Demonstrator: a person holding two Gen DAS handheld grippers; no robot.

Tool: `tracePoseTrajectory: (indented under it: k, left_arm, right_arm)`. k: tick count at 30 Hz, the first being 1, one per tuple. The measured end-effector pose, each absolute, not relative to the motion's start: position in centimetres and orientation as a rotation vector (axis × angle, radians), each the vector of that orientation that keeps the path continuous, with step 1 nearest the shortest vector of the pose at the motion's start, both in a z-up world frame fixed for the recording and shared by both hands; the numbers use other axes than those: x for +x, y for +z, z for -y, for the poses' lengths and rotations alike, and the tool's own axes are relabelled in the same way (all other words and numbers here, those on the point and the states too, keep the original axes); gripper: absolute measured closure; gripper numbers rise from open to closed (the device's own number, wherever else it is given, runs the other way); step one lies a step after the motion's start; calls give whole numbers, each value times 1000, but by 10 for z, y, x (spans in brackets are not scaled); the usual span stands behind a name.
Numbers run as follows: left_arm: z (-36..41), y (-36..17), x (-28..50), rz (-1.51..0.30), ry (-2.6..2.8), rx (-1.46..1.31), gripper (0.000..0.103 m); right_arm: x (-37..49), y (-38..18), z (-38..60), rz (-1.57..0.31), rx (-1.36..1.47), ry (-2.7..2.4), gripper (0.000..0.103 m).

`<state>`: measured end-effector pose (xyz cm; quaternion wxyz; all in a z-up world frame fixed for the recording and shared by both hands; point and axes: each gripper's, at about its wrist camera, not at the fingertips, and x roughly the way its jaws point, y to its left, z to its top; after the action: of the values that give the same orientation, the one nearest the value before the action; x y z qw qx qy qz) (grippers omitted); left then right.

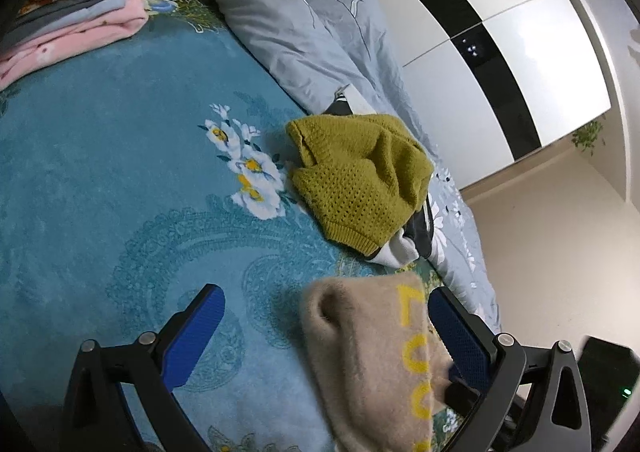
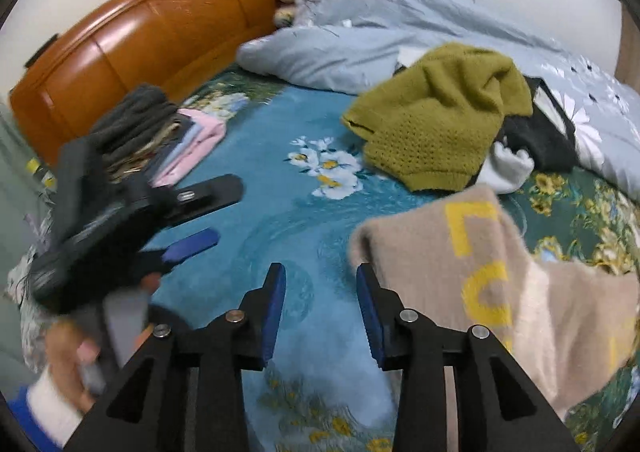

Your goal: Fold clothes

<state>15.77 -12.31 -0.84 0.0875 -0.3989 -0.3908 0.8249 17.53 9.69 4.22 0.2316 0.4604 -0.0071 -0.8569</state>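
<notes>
A fuzzy beige garment with yellow letters [image 1: 376, 356] lies on the blue floral bedspread [image 1: 120, 180]; it also shows in the right wrist view [image 2: 500, 272]. My left gripper [image 1: 326, 312] is open, its jaws standing on either side of the garment's edge. In the right wrist view the left gripper [image 2: 216, 212] is blurred at the left. My right gripper [image 2: 322, 288] is open and empty, just left of the beige garment. An olive knitted sweater [image 1: 360, 176] lies beyond it on dark and white clothes [image 2: 532, 140].
A stack of folded clothes [image 1: 72, 20] sits at the far left near the wooden headboard [image 2: 160, 24]. A grey floral duvet [image 1: 304, 20] is bunched along the right side of the bed. A white wardrobe [image 1: 500, 36] stands past the bed.
</notes>
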Motion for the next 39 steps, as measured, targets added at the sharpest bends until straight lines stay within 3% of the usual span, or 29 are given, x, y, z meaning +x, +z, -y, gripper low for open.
tracePoseTrajectory:
  k: [1,5,12,16,21,26,29,31,32,39]
  left_arm:
    - [123,-8,158,1158,2458,-1184,0]
    - [114,-4,157,1099,2455,-1195,0]
    - [25,4,144,643,2393,-1379,0]
    - [-47,-11,139,450,2262,-1478,0]
    - [-108,-5,127,267,2222,-1540,0]
    - [-131,-11,94,101,2315,-1657,2]
    - [-134,-17,85,22,2359,-1708,3]
    - [-134,-24,82,-58,2383,-1731,5]
    - [-129,-28,82,-58,2389,-1735,5]
    - [-69,-42,85,156,2439,-1794,6]
  right_arm:
    - [182,49,-109,24,1249,-2366,64]
    - [200,60,-183,83,1231,-2533,45]
    - [228,-23,-301,512,1641,-2610,45]
    - [241,-52,-299,442,1705,-2600,45]
    - [236,-66,-271,78,1681,-2602,45]
    - [230,-77,-266,90,1633,-2573,45]
    - [222,-84,-269,138,1664,-2557,57]
    - [219,-88,-270,142,1687,-2546,70]
    - [219,-88,-268,117,1689,-2558,82]
    - [225,-78,-278,158,1634,-2577,86]
